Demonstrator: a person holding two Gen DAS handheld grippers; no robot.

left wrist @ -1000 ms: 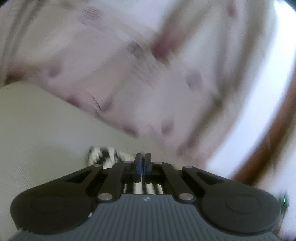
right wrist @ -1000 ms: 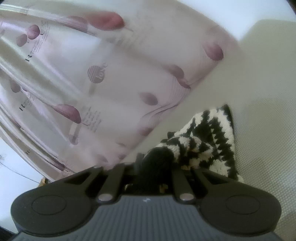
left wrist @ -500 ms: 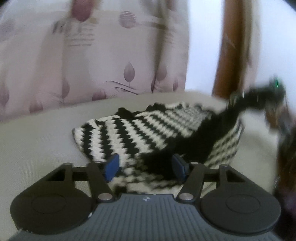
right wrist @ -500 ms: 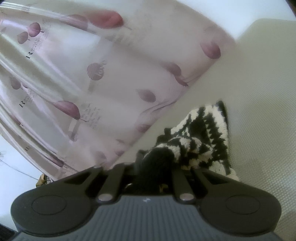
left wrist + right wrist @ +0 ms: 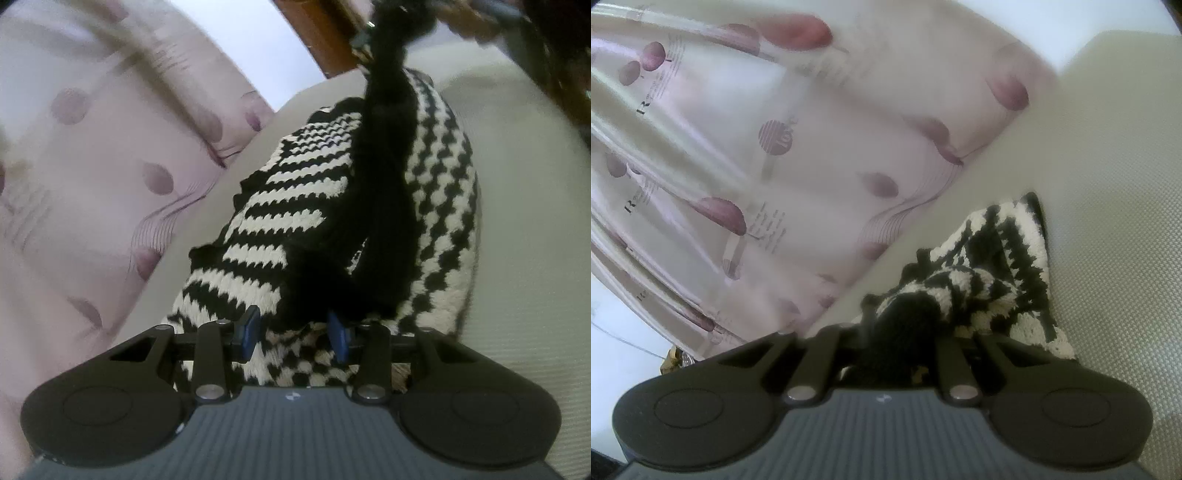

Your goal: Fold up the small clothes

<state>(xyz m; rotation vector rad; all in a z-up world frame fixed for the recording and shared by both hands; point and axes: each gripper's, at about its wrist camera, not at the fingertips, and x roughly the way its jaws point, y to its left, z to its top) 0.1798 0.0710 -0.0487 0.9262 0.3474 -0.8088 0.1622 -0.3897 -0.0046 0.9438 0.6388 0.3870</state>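
On the pale surface (image 5: pixel 517 229), left hand-held gripper (image 5: pixel 295 332) closing around striped knit (image 5: pixel 280 206) (black fold between), right hand-held gripper (image 5: pixel 886 343) pinching it.

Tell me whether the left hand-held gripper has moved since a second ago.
Yes. The left hand-held gripper swung away from the pink curtain and down onto the striped knit garment.

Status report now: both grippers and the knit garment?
Left gripper closing around black band. Right gripper shut on knit garment. Curtain beside; nothing in the way.
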